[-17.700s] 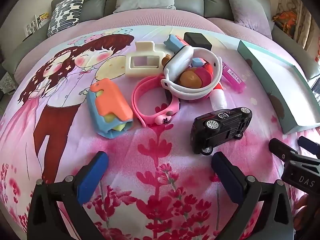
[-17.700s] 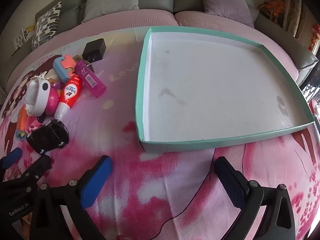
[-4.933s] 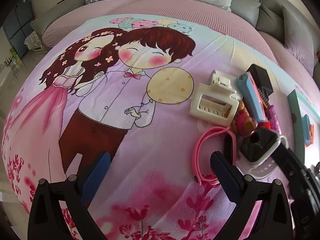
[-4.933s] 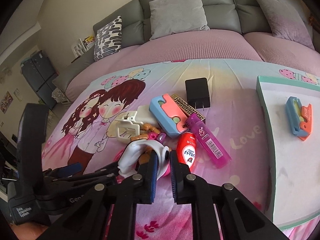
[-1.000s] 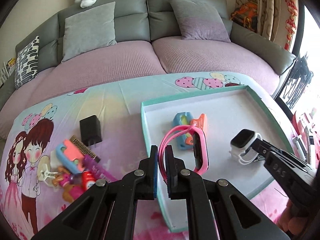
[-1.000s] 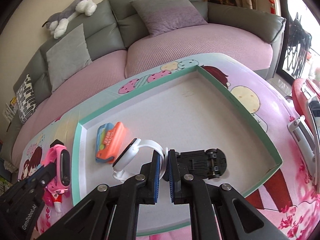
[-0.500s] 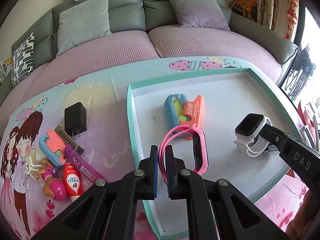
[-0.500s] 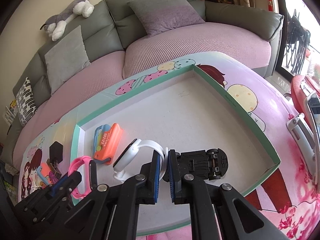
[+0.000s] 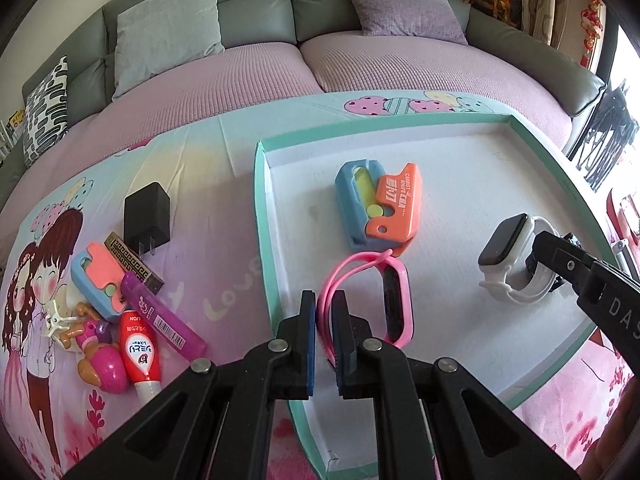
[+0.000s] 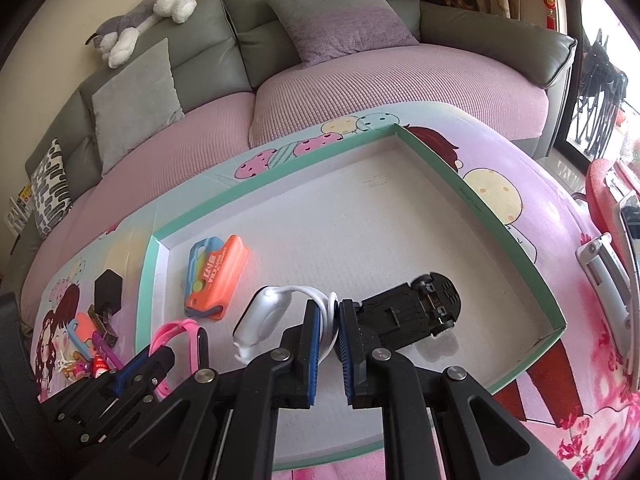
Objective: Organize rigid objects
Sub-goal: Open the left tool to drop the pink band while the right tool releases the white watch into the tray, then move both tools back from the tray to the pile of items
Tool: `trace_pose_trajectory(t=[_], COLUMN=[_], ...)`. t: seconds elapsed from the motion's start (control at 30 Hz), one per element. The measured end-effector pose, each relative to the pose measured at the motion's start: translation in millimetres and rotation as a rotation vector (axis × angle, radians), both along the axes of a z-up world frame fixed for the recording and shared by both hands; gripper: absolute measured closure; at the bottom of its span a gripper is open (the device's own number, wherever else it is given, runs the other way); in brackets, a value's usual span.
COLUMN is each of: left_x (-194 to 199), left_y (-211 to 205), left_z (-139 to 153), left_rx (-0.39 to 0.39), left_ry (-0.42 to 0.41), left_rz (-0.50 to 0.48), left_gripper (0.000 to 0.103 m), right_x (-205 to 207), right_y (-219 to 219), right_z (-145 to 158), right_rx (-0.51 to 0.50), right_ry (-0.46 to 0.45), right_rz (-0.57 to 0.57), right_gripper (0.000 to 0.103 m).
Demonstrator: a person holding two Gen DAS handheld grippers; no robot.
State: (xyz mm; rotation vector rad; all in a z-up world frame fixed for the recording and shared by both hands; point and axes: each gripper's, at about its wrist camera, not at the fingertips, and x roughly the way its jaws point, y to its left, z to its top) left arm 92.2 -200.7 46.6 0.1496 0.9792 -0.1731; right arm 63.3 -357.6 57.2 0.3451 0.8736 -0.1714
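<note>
My left gripper (image 9: 323, 308) is shut on the strap of a pink smartwatch (image 9: 394, 300), held over the left part of the green-rimmed white tray (image 9: 262, 216). My right gripper (image 10: 329, 320) is shut on the strap of a white smartwatch (image 10: 264, 312), which also shows in the left wrist view (image 9: 508, 248), low over the tray (image 10: 480, 208). A blue-and-orange toy knife (image 9: 380, 208) lies in the tray. A black toy car (image 10: 412, 312) lies upside down in the tray to the right of my right gripper.
On the cartoon blanket left of the tray lie a black charger (image 9: 146, 216), a second blue-and-orange toy (image 9: 100, 280), a purple tube (image 9: 164, 320), a red-and-white tube (image 9: 140, 352) and a pink toy (image 9: 104, 368). A grey sofa with cushions (image 10: 336, 16) stands behind.
Both grippers have come slightly lower and closer over the tray, each still holding its watch. The pink watch now sits just in front of the toy knife.
</note>
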Motion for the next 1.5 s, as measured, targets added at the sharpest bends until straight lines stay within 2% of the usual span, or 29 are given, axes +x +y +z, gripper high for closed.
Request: trace_pose_trajectory(t=[0.13,0.2,0.27,0.4,0.57,0.67,0.77,0.8,0.87,0.9,0.93,1.0,1.07,1.13,1.33,1.47,1.5], left_x=[-1.2,-1.9,-2.8,-7.2,-10.8,-9.6,-7.0,-5.8,-4.1,-3.1,-2.6,-1.4,-0.3,0.1,2.9,3.4,3.4], left_y=[2.2,4.4,6.4,9.4,23.1,35.0,45.9,50.8,57.8,61.3,64.4,70.2,76.3,81.9,96.8,101.2,101.7], left_z=[5.6,8.0,11.8,25.5,42.3,47.7,47.9,47.5,45.5,44.4,43.1,40.7,38.3,37.0,31.6,29.4,29.7], left_rx=[-0.006,-0.009,-0.03,-0.009,-0.028,-0.028,-0.018,-0.016,-0.021,-0.025,-0.03,-0.038,-0.045,-0.052,-0.072,-0.072,-0.072], left_ry=[-0.011,-0.013,-0.017,-0.061,-0.113,-0.133,-0.142,-0.144,-0.14,-0.136,-0.133,-0.129,-0.127,-0.127,-0.11,-0.108,-0.11], left_rz=[0.006,0.012,0.01,0.022,0.056,0.094,0.137,0.156,0.185,0.2,0.215,0.244,0.276,0.305,0.376,0.398,0.401], left_gripper=[0.091,0.075,0.072,0.06,0.056,0.051,0.034,0.031,0.03,0.027,0.025,0.017,0.012,0.012,0.011,0.003,0.003], right_x=[-1.6,-1.8,-2.8,-7.0,-10.7,-8.9,-7.0,-6.5,-5.6,-5.4,-5.2,-4.1,-2.8,-1.9,-0.9,0.8,0.9], right_y=[-0.3,-0.7,0.1,3.5,6.3,8.8,10.1,10.5,11.4,12.3,13.4,15.5,17.1,17.5,17.3,21.2,22.1], right_z=[3.8,4.0,6.5,17.3,26.9,25.0,22.0,21.4,20.1,19.6,19.5,19.1,17.3,15.2,11.3,9.2,9.1], right_rx=[0.001,0.005,0.006,-0.007,-0.018,-0.027,-0.032,-0.035,-0.041,-0.046,-0.054,-0.068,-0.076,-0.081,-0.087,-0.094,-0.1], right_ry=[-0.011,-0.006,-0.015,-0.048,-0.079,-0.067,-0.054,-0.051,-0.046,-0.045,-0.047,-0.047,-0.042,-0.035,-0.025,-0.019,-0.018], right_rz=[-0.006,-0.012,-0.01,0.0,0.007,0.013,0.014,0.014,0.013,0.014,0.015,0.021,0.026,0.025,0.021,0.035,0.037], right_gripper=[0.089,0.083,0.082,0.082,0.082,0.082,0.082,0.079,0.066,0.054,0.047,0.045,0.038,0.029,0.015,0.012,0.008])
